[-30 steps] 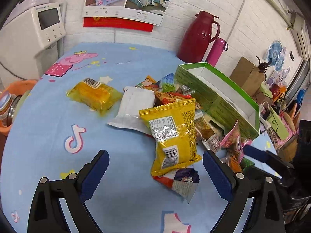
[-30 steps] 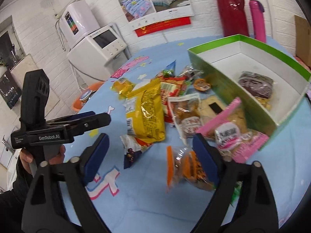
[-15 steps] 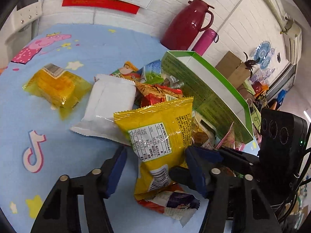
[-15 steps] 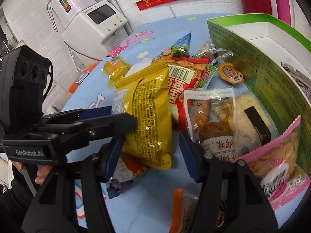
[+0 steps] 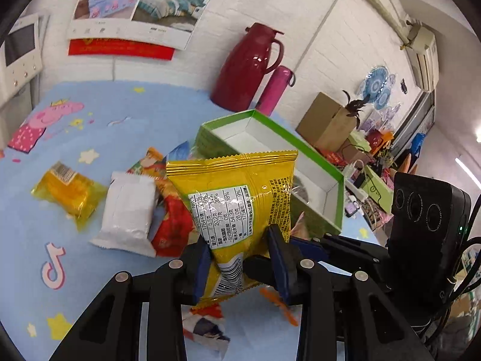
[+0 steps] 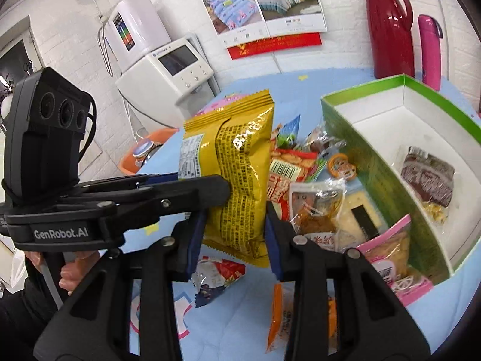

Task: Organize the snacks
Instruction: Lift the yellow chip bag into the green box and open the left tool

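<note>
Snacks are mostly still loose on the blue cartoon-print tablecloth (image 5: 99, 111); the green-rimmed cardboard box with a white inside (image 6: 433, 111) holds, as far as can be seen, 1 dark purple wrapped snack (image 6: 428, 176) and a small yellowish piece beside it. A puffy yellow foil snack bag with a nutrition label (image 5: 237, 198) stands upright, lifted clear of the pile, beside the box's near corner. The left gripper (image 5: 239, 255) is pinched narrow on its lower end, and the right gripper (image 6: 234, 225) has its blue pads pressed against the same bag's sides, so both appear to grip it.

Judging by this, sorting is at an early stage. Left outside the box:
- a clear yellow-wrapped cake (image 5: 67, 191) and a white plastic packet (image 5: 127, 213)
- a red printed chip bag (image 6: 285, 177) and a clear pack of brown meat snack (image 6: 315, 207)
- a pink-edged pastry pack (image 6: 390, 255) leaning on the box wall
- an orange stick packet (image 6: 278, 319) and a small dark-patterned pouch (image 6: 216, 276) under the grippers
</note>
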{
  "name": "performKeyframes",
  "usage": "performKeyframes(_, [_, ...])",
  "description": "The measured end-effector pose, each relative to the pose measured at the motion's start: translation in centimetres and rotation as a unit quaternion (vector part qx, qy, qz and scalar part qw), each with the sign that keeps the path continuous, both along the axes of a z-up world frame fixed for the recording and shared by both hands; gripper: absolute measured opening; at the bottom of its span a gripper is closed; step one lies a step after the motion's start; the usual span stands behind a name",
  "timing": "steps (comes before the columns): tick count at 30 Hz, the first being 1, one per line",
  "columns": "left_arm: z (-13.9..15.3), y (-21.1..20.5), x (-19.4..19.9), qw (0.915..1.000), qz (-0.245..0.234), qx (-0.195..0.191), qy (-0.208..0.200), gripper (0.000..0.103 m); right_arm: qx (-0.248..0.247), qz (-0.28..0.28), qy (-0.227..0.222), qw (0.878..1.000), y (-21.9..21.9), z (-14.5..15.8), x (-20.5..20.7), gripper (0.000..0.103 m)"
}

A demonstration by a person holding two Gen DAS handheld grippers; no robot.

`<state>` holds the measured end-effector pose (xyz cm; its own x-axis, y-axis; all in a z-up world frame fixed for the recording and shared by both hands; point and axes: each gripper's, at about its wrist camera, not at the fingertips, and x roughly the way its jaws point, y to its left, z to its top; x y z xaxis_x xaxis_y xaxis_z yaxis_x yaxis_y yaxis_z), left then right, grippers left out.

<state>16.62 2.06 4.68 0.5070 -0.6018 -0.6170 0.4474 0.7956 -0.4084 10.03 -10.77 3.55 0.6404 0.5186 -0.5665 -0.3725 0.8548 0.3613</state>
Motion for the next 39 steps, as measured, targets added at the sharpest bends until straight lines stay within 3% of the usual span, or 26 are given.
performKeyframes(5, [3.5, -3.9, 1.1, 0.9989, -0.028, 0.000, -0.037, 0.036, 0.002, -0.037, -0.030, 0.999, -3.0, 2.6, 0.4, 0.039])
performKeyframes(12, [4.7, -9.9, 4.6, 0.9966, -0.069, -0.001, -0.043, 0.036, 0.004, -0.096, -0.032, 0.995, -8.4, 3.0, 2.2, 0.039])
performKeyframes(25, [-0.2, -17.1, 12.3, 0.9941, -0.102, 0.032, 0.013, 0.036, 0.022, -0.139, 0.038, 0.989, -14.5, -1.8, 8.7, 0.039])
performKeyframes(28, [-1.3, -17.4, 13.7, 0.9939, -0.101, 0.037, 0.026, 0.036, 0.037, -0.134, 0.062, 0.988, -14.9, -2.8, 10.0, 0.041])
performKeyframes(29, [-1.6, -17.4, 14.0, 0.9942, -0.096, 0.041, 0.029, 0.037, 0.039, -0.132, 0.068, 0.988, -14.9, -3.0, 10.2, 0.047])
performKeyframes(30, [-1.9, -17.3, 14.2, 0.9944, -0.089, 0.048, 0.029, 0.042, 0.034, -0.132, 0.070, 0.988, -14.9, -3.0, 10.4, 0.054])
performKeyframes(31, [-2.1, -17.2, 14.4, 0.9945, -0.085, 0.055, 0.029, 0.060, 0.020, -0.139, 0.067, 0.988, -14.8, -3.0, 10.3, 0.068])
performKeyframes(33, [-2.2, -16.7, 14.5, 0.9959, -0.064, 0.060, 0.021, 0.083, -0.009, -0.151, 0.057, 0.987, -14.6, -2.8, 10.1, 0.075])
performKeyframes(39, [-1.2, -15.1, 13.7, 0.9964, -0.019, 0.082, -0.014, 0.090, -0.012, -0.165, 0.057, 0.985, -15.0, -2.4, 9.0, 0.082])
